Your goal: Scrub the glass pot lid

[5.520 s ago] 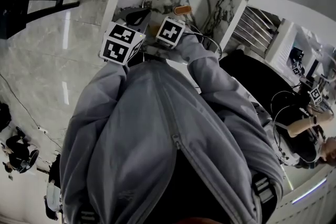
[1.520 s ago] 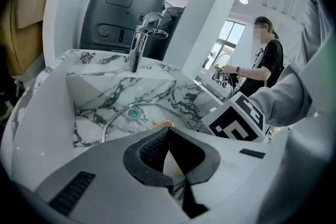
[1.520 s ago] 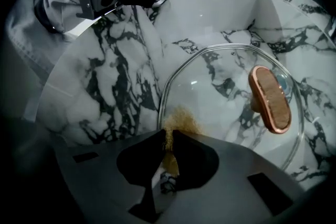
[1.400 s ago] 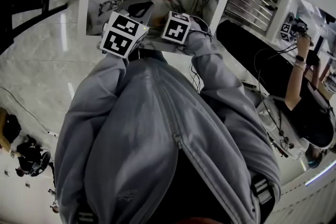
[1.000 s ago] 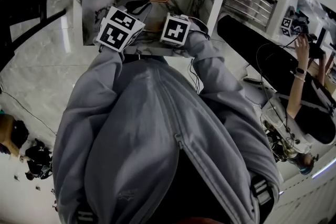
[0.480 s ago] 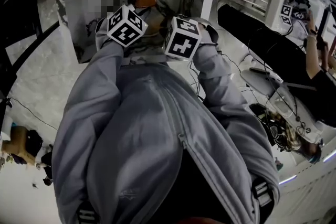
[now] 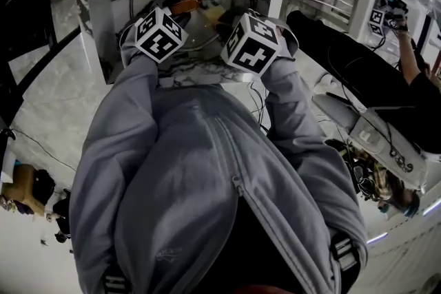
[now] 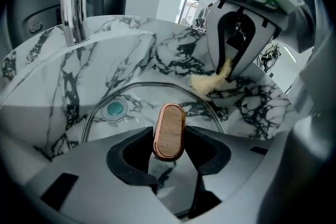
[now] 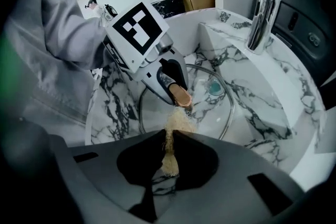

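The left claw [image 8: 169, 128] has just been closing, and its two dark jaws now pinch the knob [image 8: 168, 136] of the glass pot lid [image 8: 136, 107] from either side. The knob is a wooden oval with a copper-coloured edge. It stands at the lid's middle, and the claw comes down on it steeply from above.

The lid lies in the bottom of the marble sink [image 8: 42, 76], its metal rim ringing the basin floor. The teal drain plug [image 8: 115, 108] shows through the glass, on the faucet side of the knob. The chrome faucet [image 8: 73, 2] rises from the sink's far edge.

The right claw [image 9: 170, 131] is pressed together on a tan, fibrous scrub pad [image 9: 177, 122]. The pad sticks out past the jaw tips and hangs down toward the lid. In the right gripper view its loose end sits just beside the knob and the left claw's tips. In the left gripper view it hangs over the lid's rim on the side away from the faucet. Whether the pad touches the glass cannot be told.

In the head view both claws reach over the near edge of the sink, side by side. The marker cubes stand close together above the basin, and grey sleeves [image 7: 138, 120] run back from them.
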The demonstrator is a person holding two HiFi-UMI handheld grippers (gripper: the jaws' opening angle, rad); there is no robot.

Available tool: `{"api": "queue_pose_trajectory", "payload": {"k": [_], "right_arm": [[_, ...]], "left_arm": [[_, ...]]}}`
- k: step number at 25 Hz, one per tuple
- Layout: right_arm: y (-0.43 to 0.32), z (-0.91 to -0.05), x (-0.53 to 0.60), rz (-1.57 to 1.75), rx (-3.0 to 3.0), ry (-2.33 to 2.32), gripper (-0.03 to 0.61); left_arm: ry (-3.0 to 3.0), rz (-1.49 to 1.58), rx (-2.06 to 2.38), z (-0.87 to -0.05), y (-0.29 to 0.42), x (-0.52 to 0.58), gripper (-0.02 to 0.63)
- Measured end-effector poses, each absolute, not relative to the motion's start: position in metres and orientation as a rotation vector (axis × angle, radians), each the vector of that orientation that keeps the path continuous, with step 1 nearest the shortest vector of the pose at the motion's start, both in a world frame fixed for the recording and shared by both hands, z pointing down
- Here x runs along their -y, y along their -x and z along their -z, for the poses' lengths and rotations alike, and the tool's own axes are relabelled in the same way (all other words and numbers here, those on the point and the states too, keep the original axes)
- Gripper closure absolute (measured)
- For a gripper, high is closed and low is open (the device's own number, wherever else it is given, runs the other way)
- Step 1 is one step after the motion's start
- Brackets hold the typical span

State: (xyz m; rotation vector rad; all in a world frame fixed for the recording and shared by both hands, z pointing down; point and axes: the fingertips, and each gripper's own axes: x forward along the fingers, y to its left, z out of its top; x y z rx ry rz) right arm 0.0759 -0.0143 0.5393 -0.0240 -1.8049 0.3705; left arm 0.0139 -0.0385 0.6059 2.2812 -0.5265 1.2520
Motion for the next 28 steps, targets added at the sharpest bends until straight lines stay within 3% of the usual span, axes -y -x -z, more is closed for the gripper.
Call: {"api": "queue_pose_trajectory", "payload": {"k": [11,14,20,21,22,24,28], "right_arm": [[-0.048,-0.565,0.083,-0.233,1.833,-0.144,0.525],[-0.041,-0.580,0.103,-0.196,1.832,-0.181,0.525],[-0.032,-0.609,0.125,-0.131,1.798,-0.207,0.525],[-0.031,-0.611,0.128,-0.123,1.797,-0.211,0.525],[-0.029,-0.614,0.129,-0.115,1.796,-0.213,0.525],[-0.027,-0.619,0.132,-0.097,1.791,-0.213,0.525],[-0.024,-0.631,0.132,-0.073,1.779,-0.195,0.525]], "left_arm": [[-2.227,-1.251,0.631,-0.606,0.022,0.037,0.413],[-2.228,-1.201,0.682,-0.595,0.026,0.043,0.367],[-2.258,-1.090,0.768,-0.560,0.037,0.051,0.364],[-2.266,-1.080,0.797,-0.554,0.040,0.053,0.374],[-2.271,-1.069,0.832,-0.549,0.042,0.056,0.431],[-2.266,-1.038,0.869,-0.543,0.045,0.059,0.593],[-2.237,-1.003,0.813,-0.547,0.037,0.053,0.597]]}}
